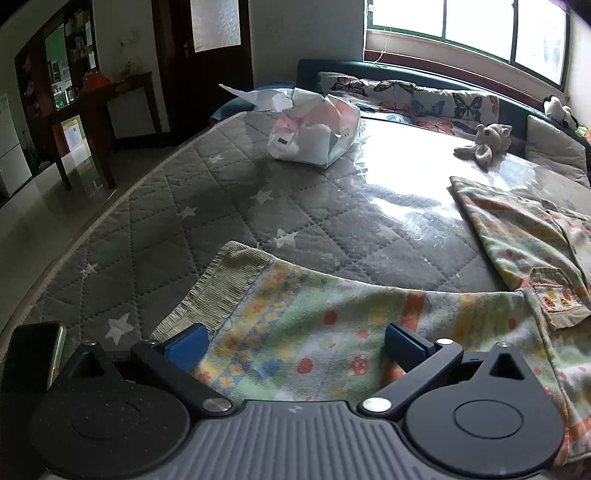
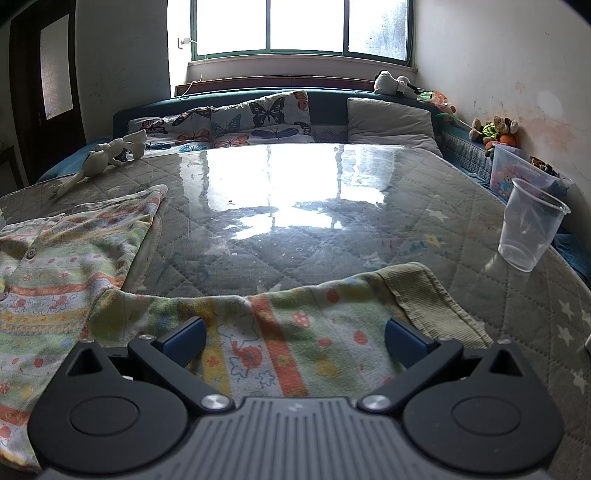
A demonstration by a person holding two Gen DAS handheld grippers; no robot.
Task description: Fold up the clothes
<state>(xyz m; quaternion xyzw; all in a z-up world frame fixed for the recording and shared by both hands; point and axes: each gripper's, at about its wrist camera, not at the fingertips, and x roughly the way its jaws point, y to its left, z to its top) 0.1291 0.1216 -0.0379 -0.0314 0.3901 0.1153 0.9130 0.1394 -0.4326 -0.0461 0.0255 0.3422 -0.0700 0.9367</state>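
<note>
My left gripper [image 1: 293, 345] stands with its jaws fully apart, grasping nothing; the patterned garment [image 1: 332, 332] lies flat beneath and between the blue pads [image 1: 186, 347], with no pad pressing on it. My right gripper [image 2: 294, 341] is likewise spread wide and released, poised over the same garment [image 2: 280, 332]. The garment lies on the near part of the quilted mattress [image 1: 177, 206], its ribbed cuffs [image 1: 225, 288] just ahead of the grippers on either side. A dark phone [image 1: 35, 354] sits at the left edge of the left wrist view. Further out, a clear plastic cup [image 2: 530, 225] stands tilted at right. A torn white bag [image 1: 314, 127] rests mid-mattress. A plush toy [image 1: 485, 146] lies near the butterfly pillows [image 2: 258, 122] below the window [image 2: 303, 26].
</note>
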